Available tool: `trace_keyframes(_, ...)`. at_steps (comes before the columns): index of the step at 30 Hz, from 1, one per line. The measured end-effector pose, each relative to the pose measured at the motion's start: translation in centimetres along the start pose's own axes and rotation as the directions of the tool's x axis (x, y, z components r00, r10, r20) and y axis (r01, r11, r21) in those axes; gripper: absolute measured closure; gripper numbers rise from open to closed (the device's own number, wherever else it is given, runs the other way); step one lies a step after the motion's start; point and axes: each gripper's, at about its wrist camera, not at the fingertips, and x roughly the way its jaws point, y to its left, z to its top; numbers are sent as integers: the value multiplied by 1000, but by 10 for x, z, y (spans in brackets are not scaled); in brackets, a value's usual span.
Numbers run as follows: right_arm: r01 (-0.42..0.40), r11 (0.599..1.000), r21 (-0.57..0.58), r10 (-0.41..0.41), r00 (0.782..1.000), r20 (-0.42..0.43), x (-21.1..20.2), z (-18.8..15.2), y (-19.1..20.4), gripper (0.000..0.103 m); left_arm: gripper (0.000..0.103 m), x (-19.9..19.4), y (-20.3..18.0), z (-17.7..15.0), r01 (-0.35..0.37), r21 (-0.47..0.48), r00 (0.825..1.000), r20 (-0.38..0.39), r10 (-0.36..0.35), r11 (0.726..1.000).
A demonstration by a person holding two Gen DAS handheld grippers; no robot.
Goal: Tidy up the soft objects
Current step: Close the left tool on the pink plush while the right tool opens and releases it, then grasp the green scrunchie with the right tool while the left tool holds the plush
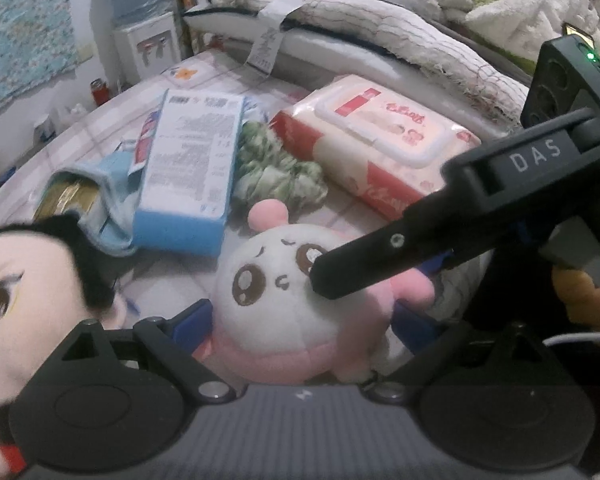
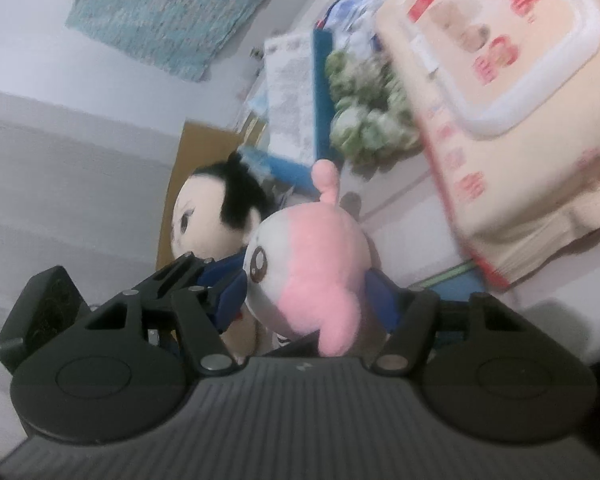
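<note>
A pink and white plush toy [image 1: 284, 300] lies on the bed between the blue fingers of my left gripper [image 1: 300, 324], which closes around its body. My right gripper [image 2: 308, 292] also closes on the same plush [image 2: 312, 276] from the right; its black finger [image 1: 380, 260] crosses the plush's face in the left wrist view. A black-haired doll [image 1: 24, 280] lies at the left edge and shows behind the plush in the right wrist view [image 2: 212, 216]. A green and white scrunchie [image 1: 276, 168] lies beyond the plush.
A pack of wet wipes [image 1: 380, 140] lies at the right, a blue and white box [image 1: 188, 172] at the left over a light blue pouch [image 1: 92, 196]. Folded blankets [image 1: 380, 20] are piled at the back. A water dispenser [image 1: 144, 28] stands beyond the bed.
</note>
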Motion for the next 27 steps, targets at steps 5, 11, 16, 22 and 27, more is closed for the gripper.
trace_keyframes(5, 22, 995, -97, -29, 997, -71, 12, -5, 21, 37, 10, -14, 8, -18, -19, -77, 1000, -19, 17, 997)
trace_keyframes(11, 259, 899, -353, -232, 966, 116, 0, 13, 69, 37, 11, -21, 19, -28, -7, -150, 1000, -2, 7, 989)
trace_keyframes(16, 429, 767, -476, -366, 903, 225, 26, 34, 86, 40, 11, -22, 30, -31, 5, -188, 1000, 10, -3, 982)
trace_keyframes(22, 501, 674, -543, -455, 860, 228, 61, 50, 74, 51, 11, -23, 35, -34, 24, -211, 1000, 23, -20, 977)
trace_keyframes(27, 520, 637, -569, -483, 844, 231, 76, 53, 69, 61, 11, -22, 35, -35, 29, -209, 999, 27, -23, 978)
